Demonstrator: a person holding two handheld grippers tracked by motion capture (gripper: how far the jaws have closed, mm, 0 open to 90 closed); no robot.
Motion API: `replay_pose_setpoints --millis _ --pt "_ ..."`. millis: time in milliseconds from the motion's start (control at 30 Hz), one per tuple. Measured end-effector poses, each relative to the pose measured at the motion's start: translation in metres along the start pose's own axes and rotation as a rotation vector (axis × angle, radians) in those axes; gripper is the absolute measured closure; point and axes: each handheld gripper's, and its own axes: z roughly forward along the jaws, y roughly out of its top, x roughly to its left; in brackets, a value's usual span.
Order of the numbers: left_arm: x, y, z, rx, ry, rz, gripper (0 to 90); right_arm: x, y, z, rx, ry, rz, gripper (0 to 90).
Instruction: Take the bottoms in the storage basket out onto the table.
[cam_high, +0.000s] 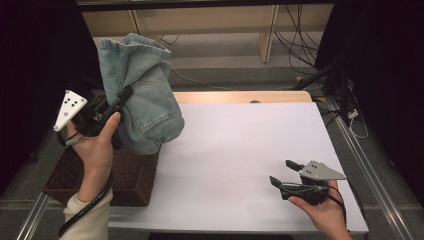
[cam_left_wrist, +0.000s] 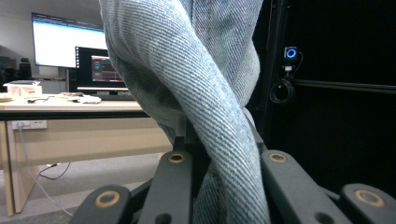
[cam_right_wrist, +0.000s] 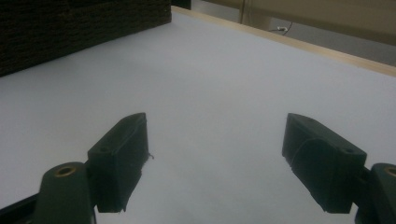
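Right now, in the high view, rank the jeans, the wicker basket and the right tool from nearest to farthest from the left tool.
1. Jeans: clamped in the left tool.
2. Wicker basket: just below, at the table's left edge.
3. Right tool: across the table, near right.

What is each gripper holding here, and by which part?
The left gripper is shut on the denim garment, pinching a bunched fold of it above the wicker basket. The right gripper is open, holding nothing.

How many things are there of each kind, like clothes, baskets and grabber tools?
Clothes: 1, the light blue denim jeans held up in the left gripper.
Baskets: 1, the dark brown woven basket.
Grippers: 2, the left one and the right gripper, its jaws apart over the white table.
Total: 4
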Motion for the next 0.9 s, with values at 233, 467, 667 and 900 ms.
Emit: replay_pose_setpoints --millis 233,467,667,900 --pt "-0.003 -0.001 0.001 0.001 -0.015 0.001 79.4 0.0 0.0 0.0 -0.001 0.001 0.0 23.5" --pt "-0.007 -0.001 0.003 0.004 -0.029 0.0 79.4 0.0 0.0 0.0 0.0 0.0 0.001 23.5" --pt "-0.01 -0.002 0.004 0.008 -0.04 0.004 79.4 0.0 0.0 0.0 0.0 0.0 0.0 23.5" --pt "-0.013 -0.003 0.005 0.012 -0.05 0.007 79.4 0.0 0.0 0.0 -0.002 0.001 0.001 23.6"
